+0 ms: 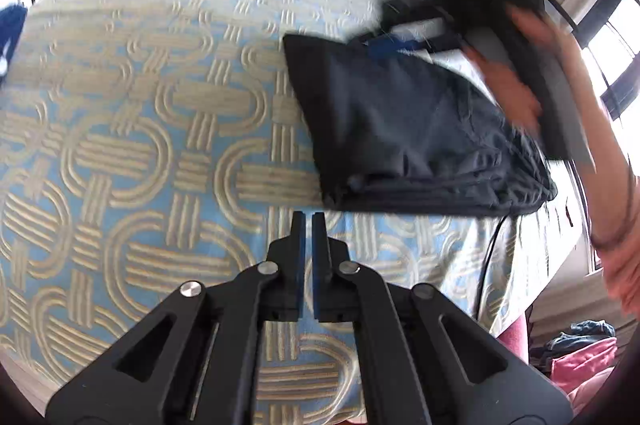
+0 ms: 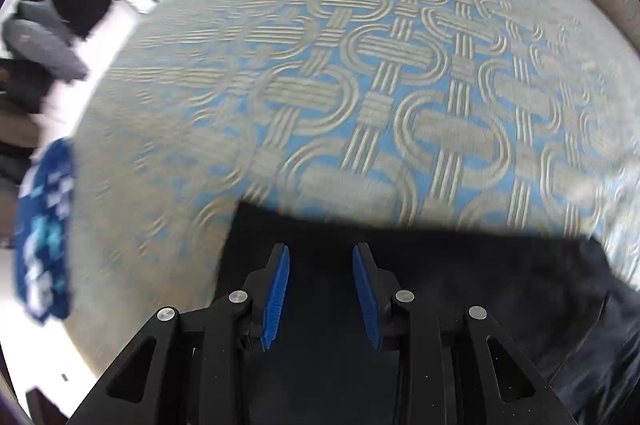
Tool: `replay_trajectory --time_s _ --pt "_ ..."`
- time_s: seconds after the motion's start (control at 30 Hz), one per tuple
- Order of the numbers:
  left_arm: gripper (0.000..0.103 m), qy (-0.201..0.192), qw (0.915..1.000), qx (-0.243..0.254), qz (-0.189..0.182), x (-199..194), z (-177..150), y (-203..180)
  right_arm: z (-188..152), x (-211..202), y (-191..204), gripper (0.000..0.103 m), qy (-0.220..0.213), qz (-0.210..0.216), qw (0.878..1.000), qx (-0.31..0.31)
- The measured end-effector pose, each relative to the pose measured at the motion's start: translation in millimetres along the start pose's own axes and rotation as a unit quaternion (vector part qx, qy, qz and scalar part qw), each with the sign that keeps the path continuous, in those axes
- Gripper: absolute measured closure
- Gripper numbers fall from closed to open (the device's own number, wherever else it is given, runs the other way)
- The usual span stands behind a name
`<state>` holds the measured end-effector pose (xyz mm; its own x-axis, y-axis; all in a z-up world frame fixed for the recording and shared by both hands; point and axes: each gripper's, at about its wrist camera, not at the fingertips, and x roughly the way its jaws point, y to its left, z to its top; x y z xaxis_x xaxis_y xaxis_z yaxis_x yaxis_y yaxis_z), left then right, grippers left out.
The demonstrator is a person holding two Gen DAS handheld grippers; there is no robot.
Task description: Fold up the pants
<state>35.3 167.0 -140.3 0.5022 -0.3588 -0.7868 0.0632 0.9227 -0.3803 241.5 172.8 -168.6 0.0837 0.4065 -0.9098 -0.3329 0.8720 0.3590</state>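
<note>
Lying folded on the patterned bedspread (image 1: 160,113), the dark pants (image 1: 408,129) are sitting at two o'clock from the left tongs (image 1: 308,221), which are pressing closed on nothing. The right tongs (image 2: 320,253) are hovering parted above the pants, gripping nothing.

One folded pair of pants (image 1: 412,129) lies on one bedspread (image 1: 160,105). Two grippers show: left (image 1: 308,221), right (image 2: 320,253). One hand (image 1: 516,73) is visible.
</note>
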Motion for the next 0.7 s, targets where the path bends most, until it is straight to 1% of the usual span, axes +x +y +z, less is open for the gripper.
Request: replay_trajectory --time_s 0.03,0.07,0.13,0.17,0.2,0.23,0.27,0.3,0.33,0.37,0.4,0.43,0.47,0.5,0.53,0.6,0.63,0.7 --pt "0.096 -0.009 1.0000 -0.001 0.000 -2.8 5.4 -2.0 -12.2 -7.2 -4.7 0.068 0.005 0.024 1.000 -0.005" --pt "0.094 -0.020 0.9998 -0.002 -0.001 -6.3 12.2 -2.9 -35.4 -13.8 -13.4 0.066 0.021 0.049 0.999 -0.008" --pt "0.080 -0.043 0.9991 -0.003 -0.003 -9.7 27.6 -10.8 -67.5 -12.0 -30.6 0.061 0.048 0.058 0.997 0.003" --pt "0.077 -0.050 0.9988 0.000 -0.001 -10.6 33.5 -11.3 -94.9 -5.1 -43.2 0.061 0.069 0.048 0.996 0.017" --pt "0.073 -0.055 0.9984 0.008 0.000 -8.7 40.1 -17.9 -113.6 -7.5 -52.8 0.061 0.049 0.059 0.997 0.024" --pt "0.069 -0.055 0.9982 0.023 -0.008 -1.8 47.6 -27.8 -134.9 -21.4 -62.0 0.061 -0.001 0.083 0.996 0.028" --pt "0.065 -0.050 0.9981 0.033 -0.013 4.1 51.8 -31.8 -149.5 -29.0 -68.4 0.061 -0.012 0.087 0.996 0.031" --pt "0.064 -0.037 0.9983 0.045 -0.008 14.8 54.2 -36.8 -157.5 -36.2 -73.8 0.061 -0.021 0.089 0.995 0.036" --pt "0.064 -0.018 0.9981 0.058 0.010 29.5 54.3 -42.0 -165.9 -45.9 -81.6 0.061 -0.027 0.095 0.994 0.053" --pt "0.064 0.003 0.9962 0.076 0.043 46.3 51.1 -46.5 -174.4 -52.5 -88.6 0.061 -0.019 0.082 0.994 0.075" --pt "0.064 0.024 0.9920 0.095 0.080 58.2 48.4 -42.4 -180.7 -57.7 -96.9 0.061 -0.019 0.070 0.993 0.088" --pt "0.064 0.042 0.9879 0.109 0.102 72.9 41.1 -42.4 -187.7 -67.6 -109.4 0.061 -0.031 0.061 0.993 0.101" --pt "0.064 0.015 0.9873 0.116 0.108 72.0 34.7 -43.1 -199.4 -77.6 -121.3 0.061 -0.042 0.054 0.991 0.113" --pt "0.064 0.007 0.9876 0.111 0.111 68.3 32.9 -43.8 -206.9 -84.4 -132.8 0.061 -0.050 0.047 0.990 0.125" --pt "0.064 0.017 0.9890 0.098 0.110 64.8 34.3 -44.2 -214.5 -93.5 -149.9 0.061 -0.059 0.040 0.987 0.143" --pt "0.064 0.034 0.9942 0.062 0.081 54.0 41.2 -46.3 -237.6 -114.6 -190.1 0.060 -0.082 0.029 0.978 0.190" --pt "0.064 0.032 0.9965 0.048 0.061 46.2 46.1 -51.8 -242.9 -121.7 -203.1 0.060 -0.088 0.026 0.975 0.203" --pt "0.064 0.020 0.9970 0.055 0.050 41.3 51.8 -73.9 -264.9 -136.1 -240.0 0.059 -0.105 0.019 0.964 0.245"
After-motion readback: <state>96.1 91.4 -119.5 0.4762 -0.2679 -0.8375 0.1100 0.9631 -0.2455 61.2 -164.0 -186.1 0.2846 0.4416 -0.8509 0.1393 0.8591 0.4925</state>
